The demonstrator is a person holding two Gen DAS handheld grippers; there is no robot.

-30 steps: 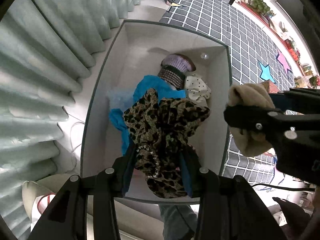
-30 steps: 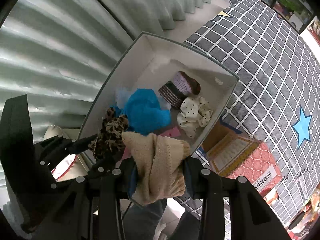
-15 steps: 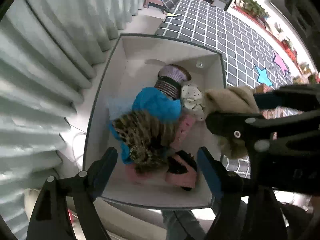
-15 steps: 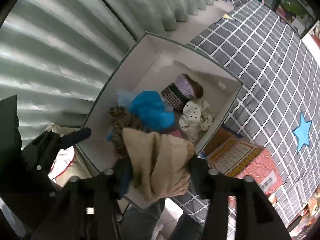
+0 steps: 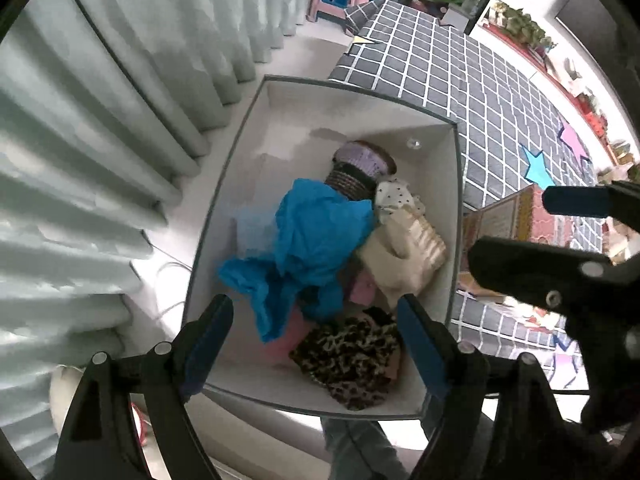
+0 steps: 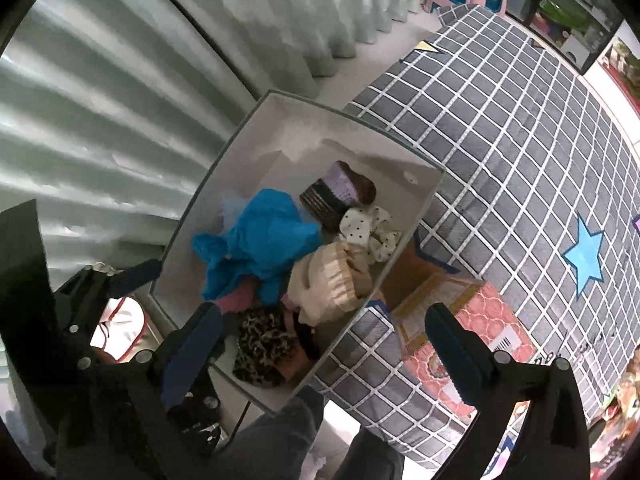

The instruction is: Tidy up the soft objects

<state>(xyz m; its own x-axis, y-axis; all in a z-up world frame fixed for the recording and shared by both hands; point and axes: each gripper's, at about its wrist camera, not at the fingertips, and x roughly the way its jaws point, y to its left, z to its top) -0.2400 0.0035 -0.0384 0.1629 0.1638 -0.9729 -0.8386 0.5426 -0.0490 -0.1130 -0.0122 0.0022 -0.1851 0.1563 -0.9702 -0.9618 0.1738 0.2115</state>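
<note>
Below both claws sits a white storage box [image 5: 256,168], standing on the floor between a pale pleated curtain [image 5: 100,128] and a bed with a grey checked cover [image 6: 500,140]. Inside it lies a heap of soft things. A leopard-print cloth [image 5: 348,360] rests at the near end, directly under the left claw [image 5: 316,344], whose blue-padded jaws stand wide apart with nothing between them; they have just been opening. A beige knitted piece [image 6: 328,284] lies against the box's right wall, and the right claw [image 6: 320,344] hangs over that side with its jaws spread as far as they go, also just opened and holding nothing. A bright blue cloth [image 5: 316,236] fills the middle of the box, partly covering a pink item [image 5: 362,292]. Further back lie a cream scrunchie with black dots [image 6: 368,232] and a striped purple and brown knitted piece [image 5: 356,168]. Beside the box, on the bed side, stands a red patterned carton [image 6: 460,320].
</note>
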